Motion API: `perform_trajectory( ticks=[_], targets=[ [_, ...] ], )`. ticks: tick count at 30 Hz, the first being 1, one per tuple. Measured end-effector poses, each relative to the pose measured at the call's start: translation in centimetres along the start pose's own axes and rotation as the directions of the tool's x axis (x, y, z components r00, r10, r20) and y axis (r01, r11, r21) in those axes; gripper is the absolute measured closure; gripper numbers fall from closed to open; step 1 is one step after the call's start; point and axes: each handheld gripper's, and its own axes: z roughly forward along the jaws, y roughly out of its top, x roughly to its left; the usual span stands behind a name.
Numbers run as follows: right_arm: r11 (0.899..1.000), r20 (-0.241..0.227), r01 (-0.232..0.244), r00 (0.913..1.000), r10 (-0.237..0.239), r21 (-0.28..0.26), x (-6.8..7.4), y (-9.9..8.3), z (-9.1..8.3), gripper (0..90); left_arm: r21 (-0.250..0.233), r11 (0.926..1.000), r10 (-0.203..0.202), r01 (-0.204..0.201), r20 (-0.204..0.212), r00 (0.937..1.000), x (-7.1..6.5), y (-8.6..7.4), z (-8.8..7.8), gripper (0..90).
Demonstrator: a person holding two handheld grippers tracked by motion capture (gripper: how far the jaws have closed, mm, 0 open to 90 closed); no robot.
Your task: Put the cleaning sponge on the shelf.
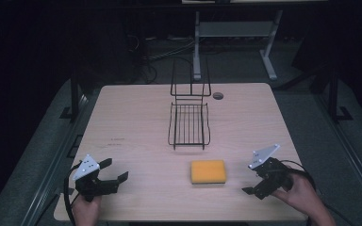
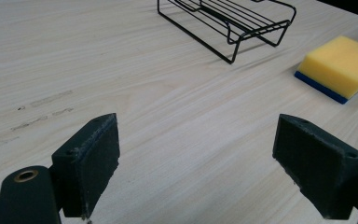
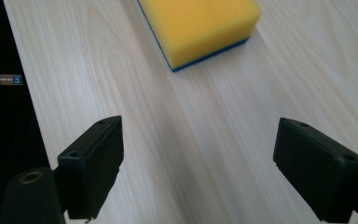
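One yellow sponge point(image 1: 208, 171) with a blue underside and one black wire rack point(image 1: 189, 123) are seen on a single wooden table point(image 1: 136, 117). Two handheld grippers, the left gripper point(image 1: 113, 171) and the right gripper point(image 1: 250, 181), are counted at its near edge.

Table point(image 1: 136, 136) evenly lit, surroundings dark; soft shadows; sponge point(image 3: 198, 28) slightly blurred.

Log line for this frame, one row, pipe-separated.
left gripper open, empty | right gripper open, empty | sponge flat on table, between grippers, untouched | wire rack behind sponge, empty
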Motion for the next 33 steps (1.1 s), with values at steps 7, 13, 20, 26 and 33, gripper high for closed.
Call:
perform_trajectory(
  ticks=[7, 13, 20, 26, 33],
  targets=[
    [0.999, -0.028, 0.043, 0.9987, -0.043, 0.022, -0.8, 2.1, 1.1, 15.6, -0.003, 1.0000, -0.005, 0.005, 0.002, 1.0000, 0.1, 0.0, 0.0, 14.0],
    [0.997, -0.057, 0.067, 0.9962, -0.065, 0.030, -1.3, 3.7, 1.7, 15.6, 0.003, 1.0000, -0.003, 0.003, 0.001, 1.0000, 0.2, -0.1, 0.0, 14.1],
    [0.996, -0.074, 0.087, 0.9936, -0.084, 0.033, -1.5, 4.8, 2.0, 15.6, 0.006, 1.0000, -0.003, 0.003, 0.004, 1.0000, 0.0, -0.1, 0.1, 14.0],
    [0.993, -0.086, 0.115, 0.9901, -0.111, 0.041, -1.4, 5.9, 2.3, 15.6, 0.004, 1.0000, 0.002, -0.002, 0.003, 1.0000, 0.0, 0.0, 0.0, 14.1],
    [0.990, -0.104, 0.134, 0.9862, -0.129, 0.042, -1.6, 7.0, 2.7, 15.6, 0.006, 1.0000, 0.002, -0.002, 0.003, 1.0000, -0.1, 0.0, 0.1, 14.1]
  ],
)
